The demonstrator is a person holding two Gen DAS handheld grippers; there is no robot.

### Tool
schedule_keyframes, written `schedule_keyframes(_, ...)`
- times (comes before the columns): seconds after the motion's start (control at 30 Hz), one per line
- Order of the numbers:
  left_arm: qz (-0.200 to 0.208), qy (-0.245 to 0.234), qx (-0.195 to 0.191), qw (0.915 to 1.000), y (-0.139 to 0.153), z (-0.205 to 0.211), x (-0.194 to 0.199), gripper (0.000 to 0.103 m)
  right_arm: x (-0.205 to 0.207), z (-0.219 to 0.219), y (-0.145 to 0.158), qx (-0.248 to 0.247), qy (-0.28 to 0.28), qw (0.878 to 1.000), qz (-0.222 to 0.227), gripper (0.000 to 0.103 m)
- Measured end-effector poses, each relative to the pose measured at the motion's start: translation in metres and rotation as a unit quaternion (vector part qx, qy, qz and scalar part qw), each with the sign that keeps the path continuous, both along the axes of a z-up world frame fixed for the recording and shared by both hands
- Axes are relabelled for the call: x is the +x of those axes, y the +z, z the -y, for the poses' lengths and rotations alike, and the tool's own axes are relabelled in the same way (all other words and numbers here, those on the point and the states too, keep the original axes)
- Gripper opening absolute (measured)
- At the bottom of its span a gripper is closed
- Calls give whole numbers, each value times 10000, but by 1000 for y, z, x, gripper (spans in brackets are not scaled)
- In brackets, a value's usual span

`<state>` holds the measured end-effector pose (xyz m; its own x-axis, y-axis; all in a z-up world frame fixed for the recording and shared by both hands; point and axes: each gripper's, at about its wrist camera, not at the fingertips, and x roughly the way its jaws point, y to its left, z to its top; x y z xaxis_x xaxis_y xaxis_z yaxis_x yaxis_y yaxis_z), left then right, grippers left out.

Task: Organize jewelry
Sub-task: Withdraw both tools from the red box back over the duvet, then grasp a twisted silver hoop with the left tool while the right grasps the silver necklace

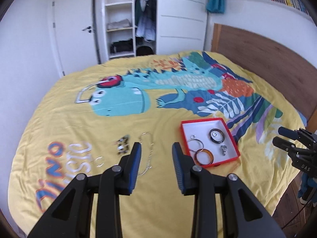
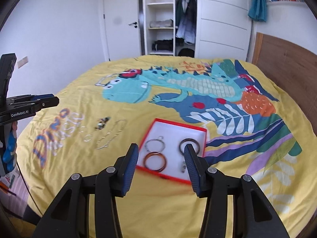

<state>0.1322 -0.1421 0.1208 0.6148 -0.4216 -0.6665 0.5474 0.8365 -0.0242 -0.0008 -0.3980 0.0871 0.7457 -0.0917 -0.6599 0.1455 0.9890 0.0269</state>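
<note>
A red box with a white inside point(image 1: 234, 145) point(image 2: 158, 124) lies on the yellow bedspread. In it are a silver hoop point(image 1: 196, 143) point(image 2: 155, 145), an amber bangle point(image 1: 204, 156) point(image 2: 155, 162), a dark ring point(image 1: 217, 136) point(image 2: 183, 143) and a small silver charm point(image 1: 223, 149) point(image 2: 183, 167). A silver chain point(image 1: 147, 150) point(image 2: 111, 136), a dark beaded piece point(image 1: 122, 144) point(image 2: 102, 123) and a thin silver ring point(image 1: 99, 161) point(image 2: 88, 137) lie loose to the box's left. My left gripper point(image 1: 156, 148) is open and empty above the chain. My right gripper point(image 2: 161, 150) is open and empty above the box.
The bedspread point(image 1: 99, 123) has a dinosaur print. A wooden headboard point(image 1: 267, 59) stands at the right. An open wardrobe point(image 2: 168, 19) and a white door point(image 2: 118, 23) are beyond the bed. The bed's near edge drops to the floor point(image 2: 13, 188).
</note>
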Motion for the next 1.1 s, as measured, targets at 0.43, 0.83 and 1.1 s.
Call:
schedule_keyframes(0.43,298,525,-173,9980,17,-127,-70,31,-52,-66,28,261,27,9986,467,51)
schedule_keyframes(0.83,-52,1310,-284,9910,-27,-190,-45,43,-10,-116,0,251,514,9983,120,52)
schedule_keyframes(1.1,-525,1365,-67,9892,-87,-177,-1,43,45,-127,-56,484,686,9956,-423,52)
